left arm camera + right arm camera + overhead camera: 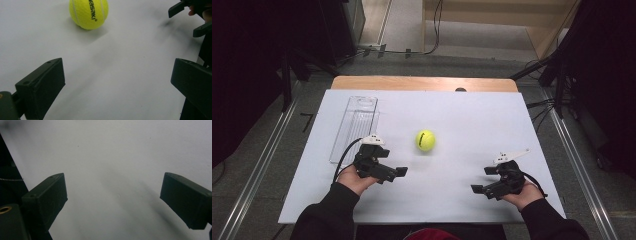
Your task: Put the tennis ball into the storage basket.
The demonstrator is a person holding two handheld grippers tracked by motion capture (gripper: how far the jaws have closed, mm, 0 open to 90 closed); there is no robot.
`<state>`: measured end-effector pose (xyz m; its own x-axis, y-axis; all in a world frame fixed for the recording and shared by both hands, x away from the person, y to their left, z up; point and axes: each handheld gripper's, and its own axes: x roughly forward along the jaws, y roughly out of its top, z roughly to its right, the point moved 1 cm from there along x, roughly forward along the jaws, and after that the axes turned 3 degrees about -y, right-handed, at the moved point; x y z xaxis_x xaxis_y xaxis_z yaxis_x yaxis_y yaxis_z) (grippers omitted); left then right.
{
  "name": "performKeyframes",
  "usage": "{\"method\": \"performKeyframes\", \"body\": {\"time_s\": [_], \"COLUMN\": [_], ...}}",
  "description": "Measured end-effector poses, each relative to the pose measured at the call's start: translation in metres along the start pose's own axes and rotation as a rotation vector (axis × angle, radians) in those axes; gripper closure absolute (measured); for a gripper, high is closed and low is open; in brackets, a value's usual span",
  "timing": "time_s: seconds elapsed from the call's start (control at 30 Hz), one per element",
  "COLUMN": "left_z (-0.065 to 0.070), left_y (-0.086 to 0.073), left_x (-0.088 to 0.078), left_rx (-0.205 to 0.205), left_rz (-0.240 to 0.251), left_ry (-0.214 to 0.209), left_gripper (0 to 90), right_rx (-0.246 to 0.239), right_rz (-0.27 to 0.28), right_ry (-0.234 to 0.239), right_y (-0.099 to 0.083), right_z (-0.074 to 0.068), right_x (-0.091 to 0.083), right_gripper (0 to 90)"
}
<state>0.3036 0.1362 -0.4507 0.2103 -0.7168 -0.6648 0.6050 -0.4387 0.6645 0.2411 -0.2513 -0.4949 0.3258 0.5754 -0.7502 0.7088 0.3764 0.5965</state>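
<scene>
The yellow tennis ball sits alone near the middle of the counter, toward its left half, touching nothing. The left gripper, jaws spread wide and empty, lies just short of it on the near side, clearly closer than the right gripper, which is also wide open, near the front right corner. A clear plastic tray lies by the left edge.

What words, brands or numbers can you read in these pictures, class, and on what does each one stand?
"wasaki": black letters on the yellow tennis ball, read in the left tool's view; the start of the word curves out of sight.
Black marking on the same ball in the high view: too small to read.
No other text can be read.
</scene>
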Motion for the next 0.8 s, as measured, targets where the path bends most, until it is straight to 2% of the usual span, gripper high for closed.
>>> {"method": "performKeyframes", "body": {"time_s": [0.27, 0.8], "left_z": [-0.001, -0.009], "left_y": [0.008, 0.022], "left_x": [0.004, 0.011], "left_rx": [-0.007, -0.016], "left_rz": [0.013, -0.009], "left_ry": [-0.003, 0.012], "left_gripper": [0.0, 0.1], "right_rx": [0.003, 0.001], "right_rz": [-0.003, -0.005], "right_ry": [0.001, 0.001], "right_y": [0.0, 0.0], "right_z": [0.0, 0.0], "right_x": [0.0, 0.0], "right_gripper": [5.3, 5.4]}}
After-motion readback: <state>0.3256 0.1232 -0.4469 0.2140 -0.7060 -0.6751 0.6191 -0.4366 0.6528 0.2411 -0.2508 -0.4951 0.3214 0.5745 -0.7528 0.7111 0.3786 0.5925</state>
